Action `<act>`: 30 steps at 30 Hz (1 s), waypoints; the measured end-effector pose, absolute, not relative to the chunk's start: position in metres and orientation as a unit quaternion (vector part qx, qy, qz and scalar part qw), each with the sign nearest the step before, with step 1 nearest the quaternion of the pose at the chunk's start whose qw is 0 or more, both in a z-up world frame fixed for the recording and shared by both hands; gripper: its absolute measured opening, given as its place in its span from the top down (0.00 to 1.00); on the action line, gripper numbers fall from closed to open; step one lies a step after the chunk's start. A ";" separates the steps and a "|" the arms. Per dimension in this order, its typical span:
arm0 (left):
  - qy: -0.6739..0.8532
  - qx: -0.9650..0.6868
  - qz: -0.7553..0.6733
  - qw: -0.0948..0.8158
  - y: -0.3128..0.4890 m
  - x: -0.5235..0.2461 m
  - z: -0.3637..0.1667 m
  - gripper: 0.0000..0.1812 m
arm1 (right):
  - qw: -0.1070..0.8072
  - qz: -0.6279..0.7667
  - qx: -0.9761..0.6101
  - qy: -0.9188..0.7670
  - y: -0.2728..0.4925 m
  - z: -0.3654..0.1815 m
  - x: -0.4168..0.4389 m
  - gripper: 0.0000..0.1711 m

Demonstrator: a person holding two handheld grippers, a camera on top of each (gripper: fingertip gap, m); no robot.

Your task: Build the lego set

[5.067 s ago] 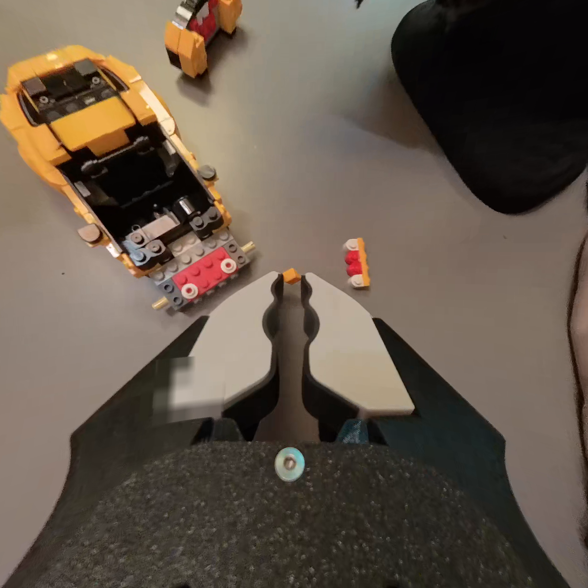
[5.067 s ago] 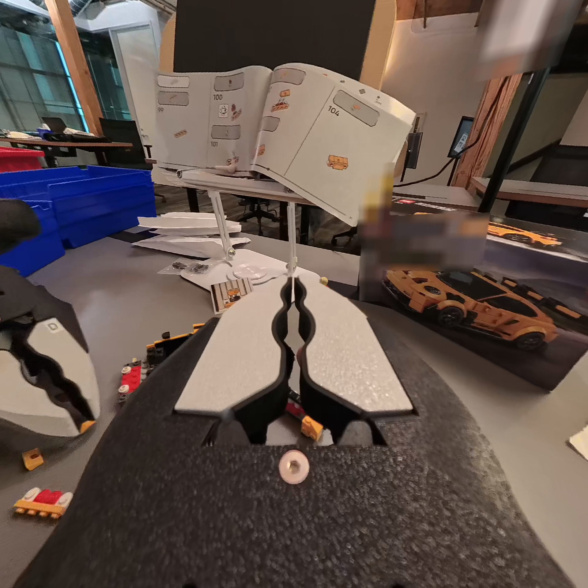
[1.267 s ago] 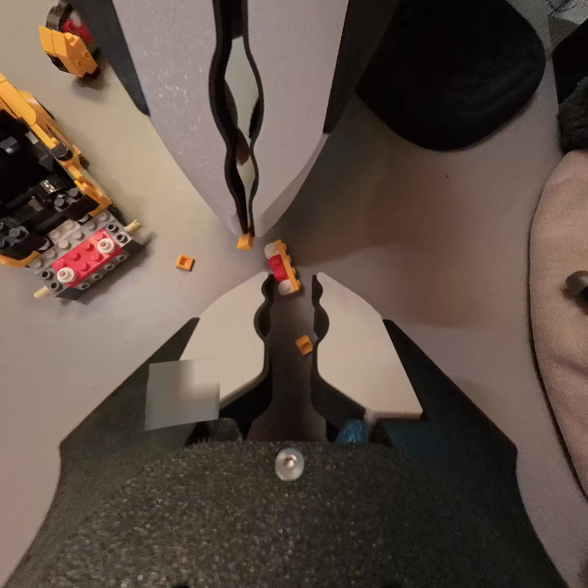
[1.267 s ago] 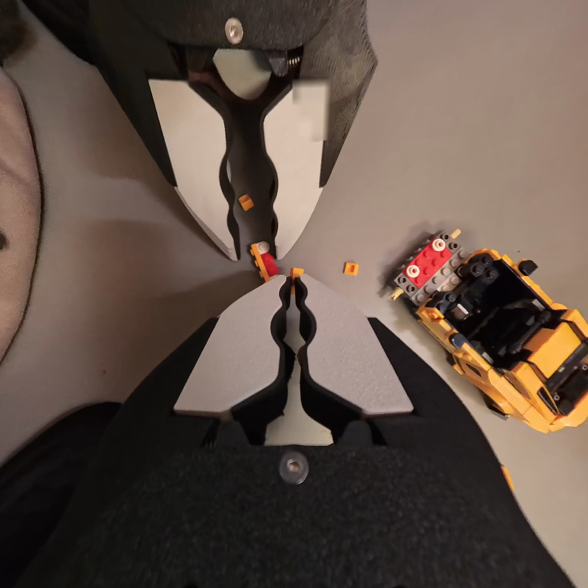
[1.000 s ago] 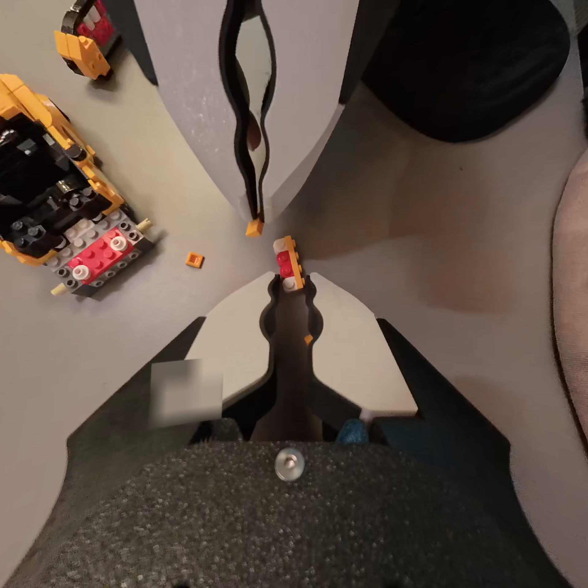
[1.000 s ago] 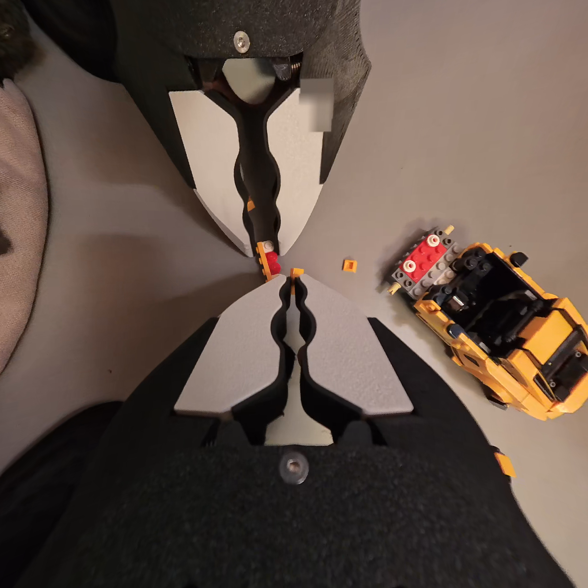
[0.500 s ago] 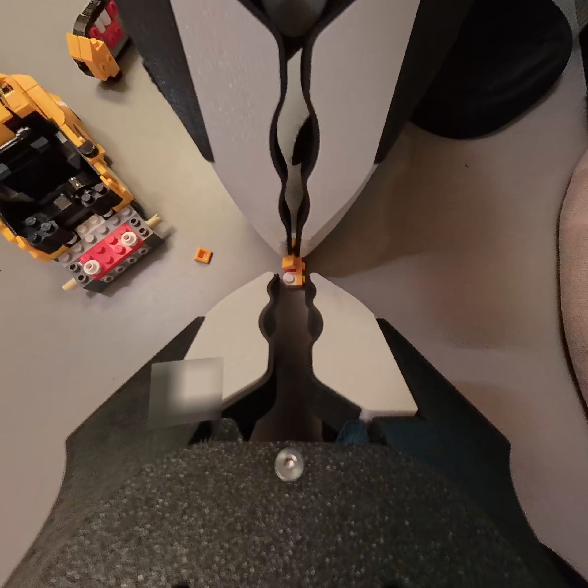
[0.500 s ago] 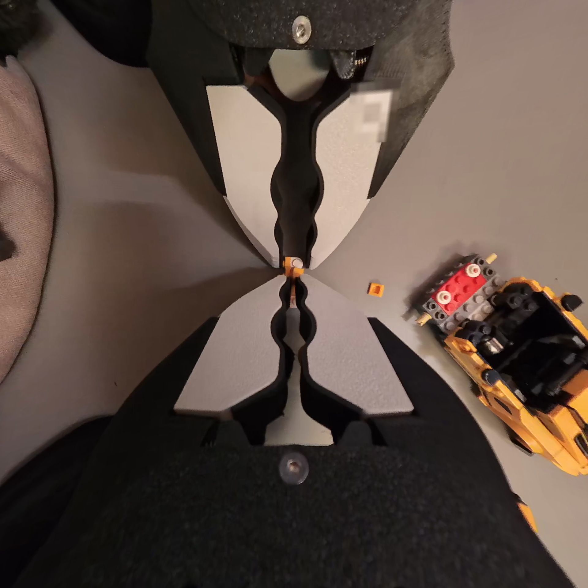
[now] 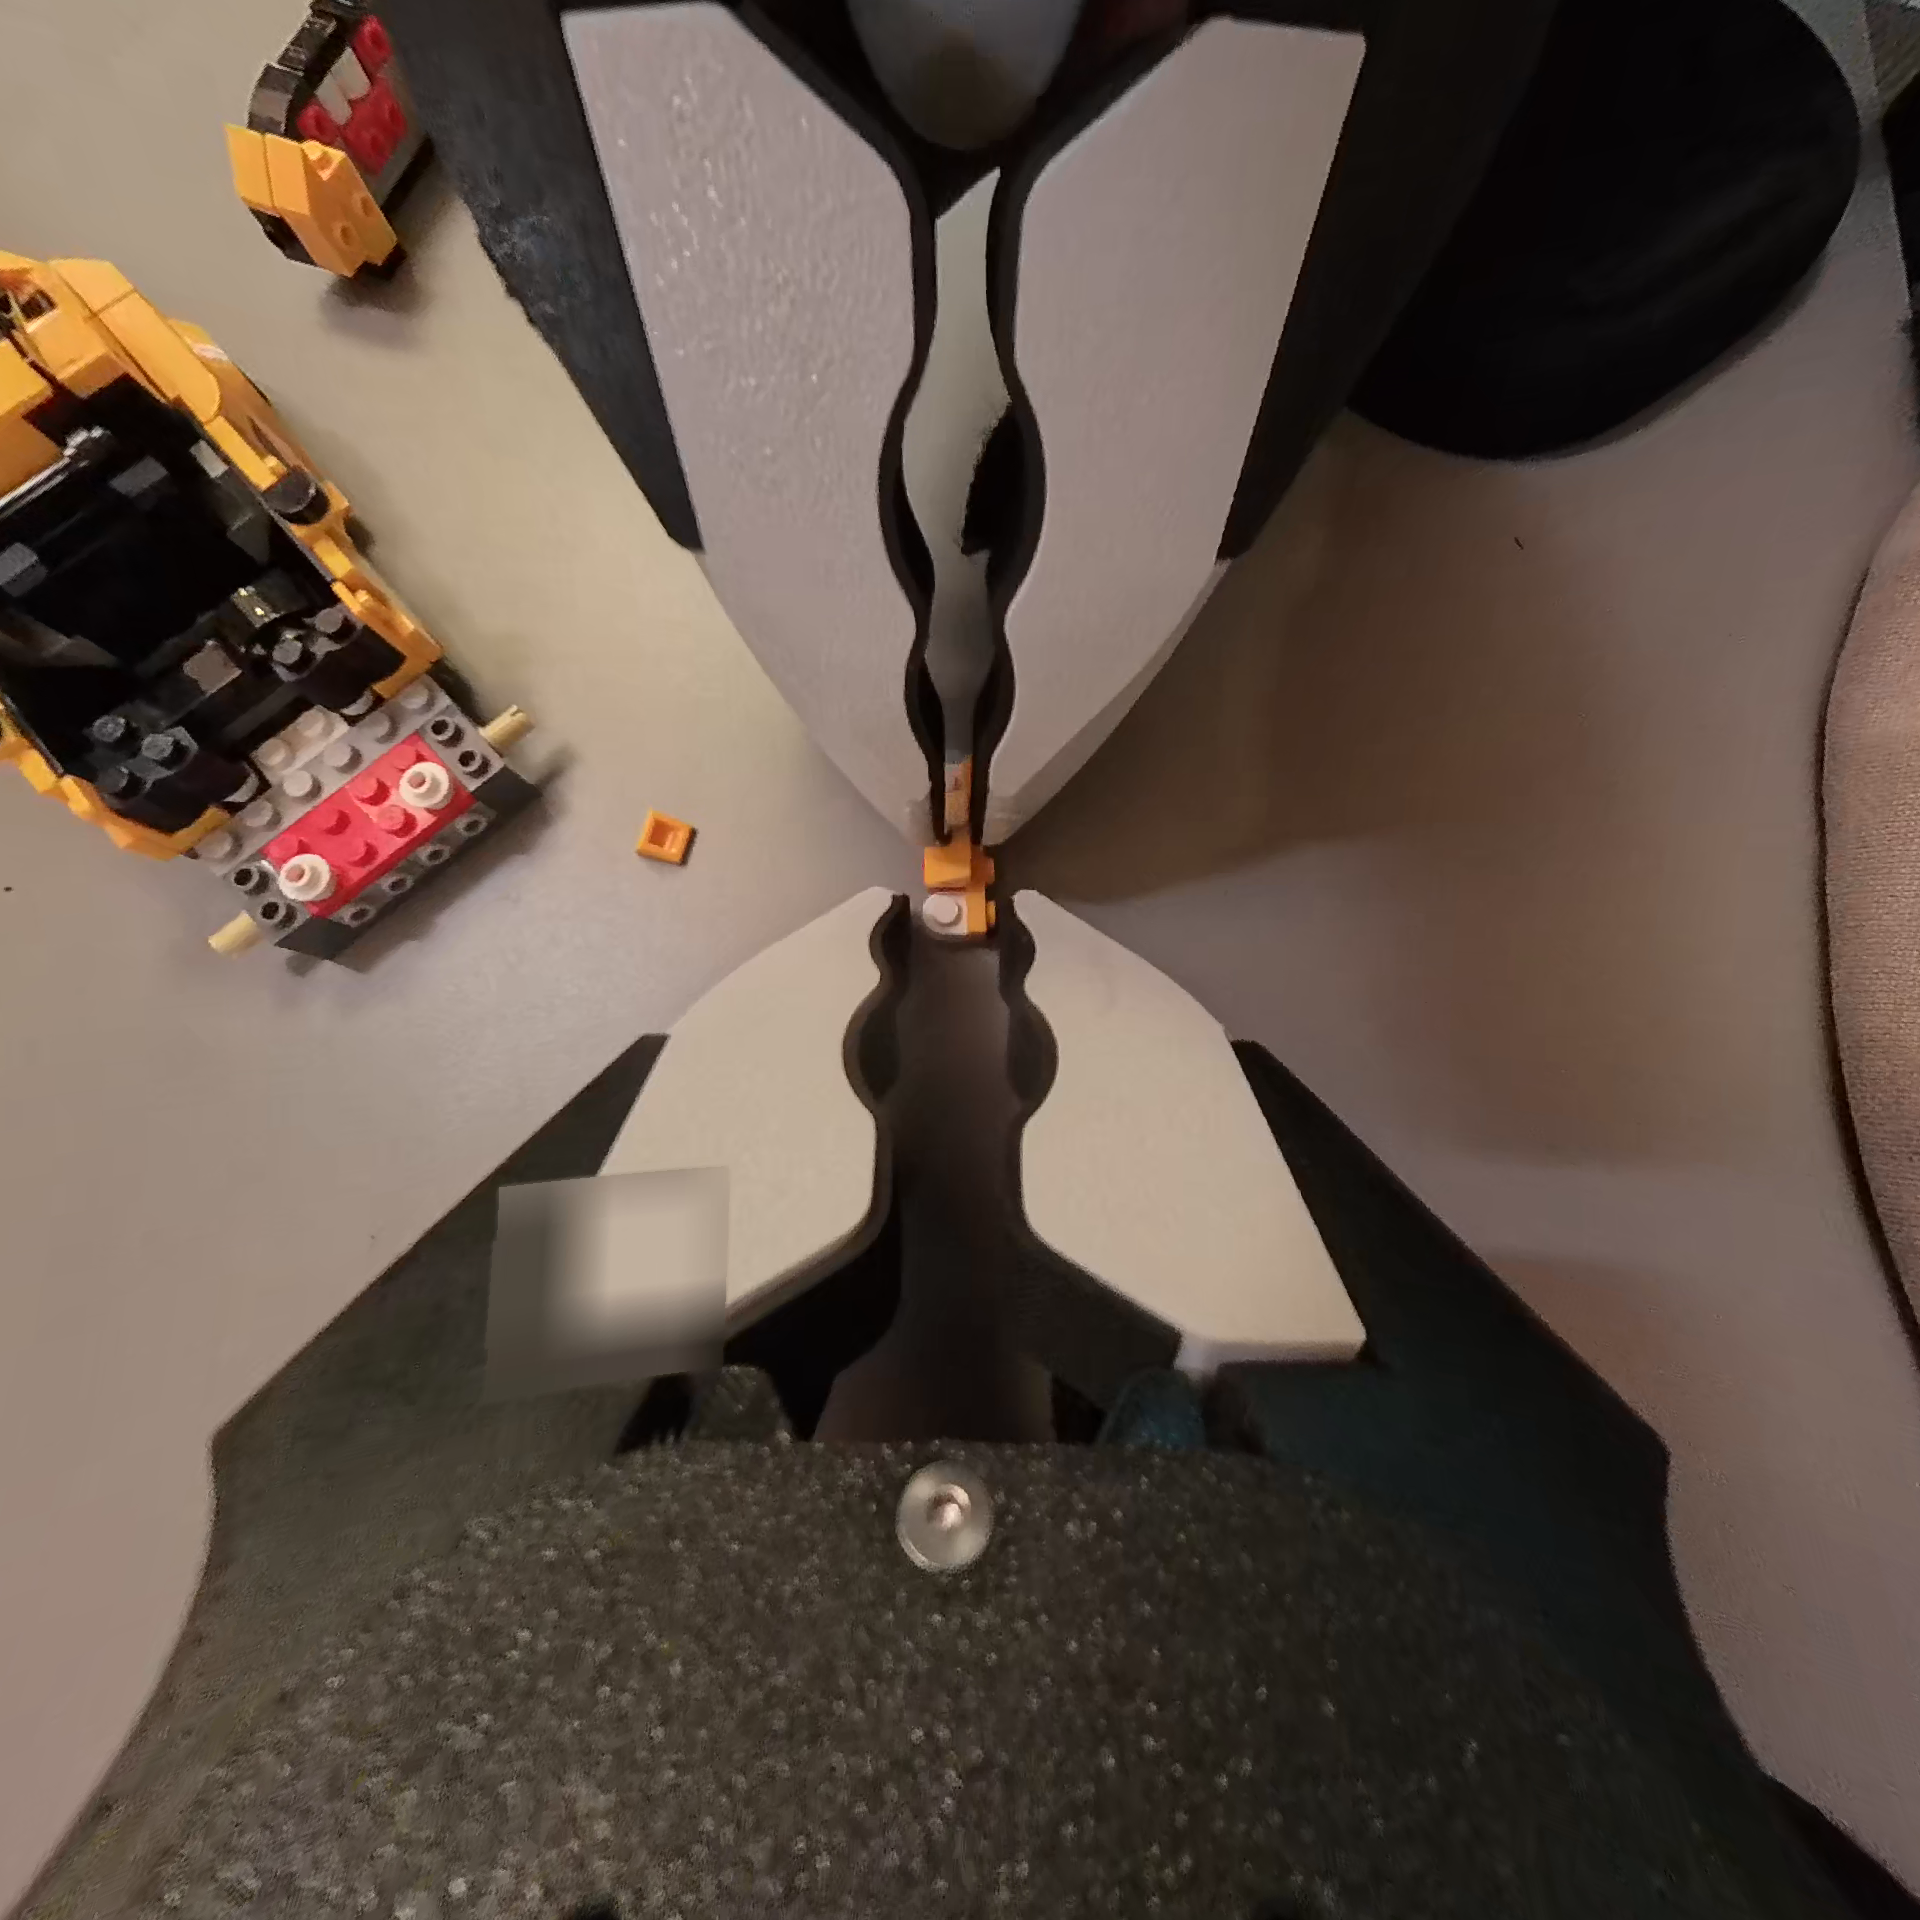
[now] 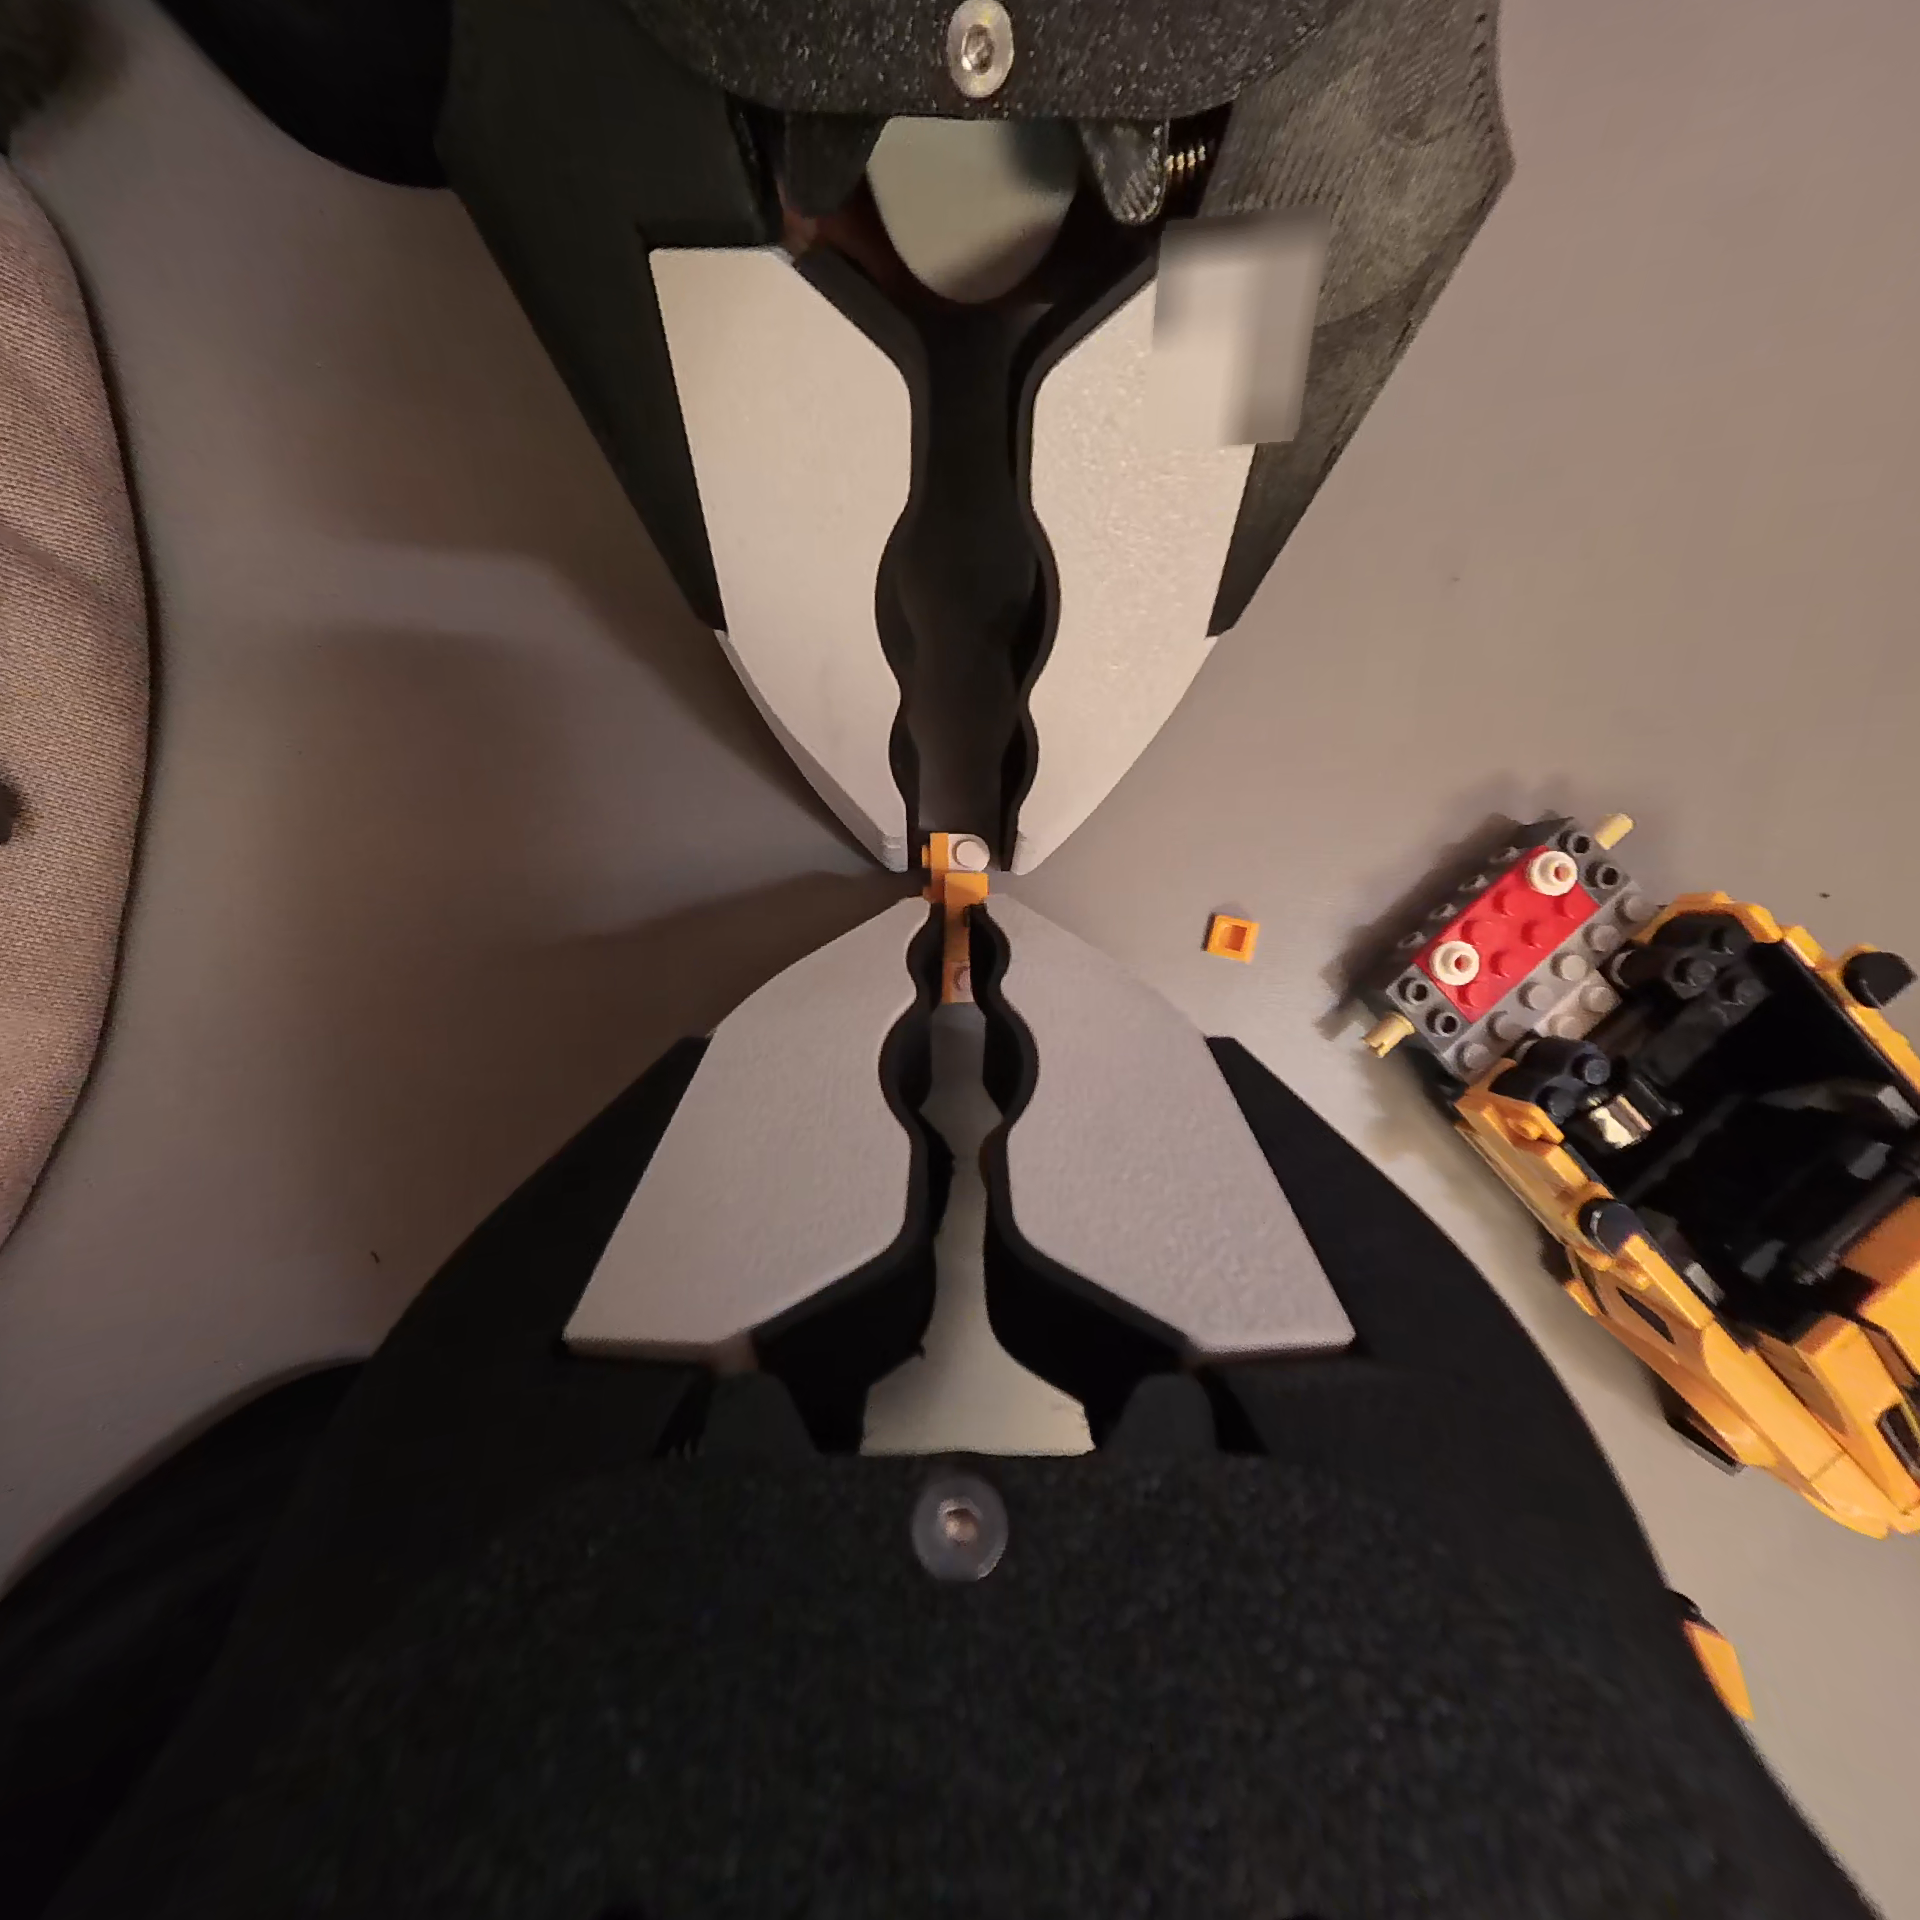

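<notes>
My left gripper (image 9: 951,906) is shut on a small orange, white and red brick assembly (image 9: 956,914) held at its fingertips. My right gripper (image 10: 954,912) is shut on a thin orange piece (image 10: 956,951). The two grippers meet tip to tip above the table, and the orange piece (image 9: 954,862) touches the small assembly (image 10: 958,854). The part-built yellow and black car (image 9: 208,644) lies on the table at the left. It has a red and grey studded end. In the right wrist view the car (image 10: 1662,1143) is at the right.
A loose orange tile (image 9: 665,836) lies between the car and the grippers, also in the right wrist view (image 10: 1231,932). A black, red and orange sub-assembly (image 9: 332,156) sits at the far left. A black object (image 9: 1610,208) and pinkish fabric (image 10: 52,675) border the table. The left tips stand about 4 cm off the loose orange tile (image 9: 665,836). It turns up in the right wrist view (image 10: 1246,938) as well.
The grippers have come together tip to tip. The right gripper's orange piece, apart from the left's small assembly a second ago, is now against it. The assembly has turned end-on.
</notes>
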State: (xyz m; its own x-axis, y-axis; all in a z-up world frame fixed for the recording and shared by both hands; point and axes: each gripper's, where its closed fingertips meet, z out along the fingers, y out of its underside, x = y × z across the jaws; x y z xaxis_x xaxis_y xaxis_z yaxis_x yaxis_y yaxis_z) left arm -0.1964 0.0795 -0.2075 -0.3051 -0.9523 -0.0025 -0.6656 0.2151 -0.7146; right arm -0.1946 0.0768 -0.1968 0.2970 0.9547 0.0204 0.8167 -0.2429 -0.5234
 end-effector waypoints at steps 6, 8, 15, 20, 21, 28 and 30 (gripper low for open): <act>0.740 -0.545 -0.319 0.231 0.080 -0.195 -0.206 0.91 | 0.231 0.157 -0.773 -0.570 0.082 -0.195 -0.197 0.97; 0.740 -0.545 -0.319 0.230 0.080 -0.195 -0.206 0.91 | 0.232 0.158 -0.773 -0.568 0.083 -0.195 -0.197 0.97; 0.742 -0.545 -0.314 0.229 0.080 -0.195 -0.208 0.93 | 0.215 0.160 -0.784 -0.560 0.083 -0.199 -0.196 0.98; 0.741 -0.548 -0.314 0.230 0.080 -0.195 -0.208 0.93 | 0.188 0.165 -0.800 -0.545 0.082 -0.200 -0.195 0.98; 0.740 -0.548 -0.314 0.230 0.080 -0.195 -0.208 0.93 | 0.180 0.166 -0.806 -0.540 0.082 -0.200 -0.195 0.98; 0.734 -0.555 -0.311 0.236 0.081 -0.196 -0.208 0.93 | 0.134 0.158 -0.832 -0.514 0.082 -0.202 -0.193 0.97; 0.732 -0.557 -0.311 0.238 0.082 -0.196 -0.208 0.93 | 0.128 0.158 -0.839 -0.505 0.082 -0.202 -0.193 0.97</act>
State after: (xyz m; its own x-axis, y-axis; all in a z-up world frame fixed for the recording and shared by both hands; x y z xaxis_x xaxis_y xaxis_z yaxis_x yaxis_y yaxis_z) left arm -0.1962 0.0818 -0.2080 -0.2654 -0.9641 -0.0022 -0.6676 0.1854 -0.7211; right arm -0.1930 0.0816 -0.2021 0.4406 0.8872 -0.1365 0.8062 -0.4580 -0.3746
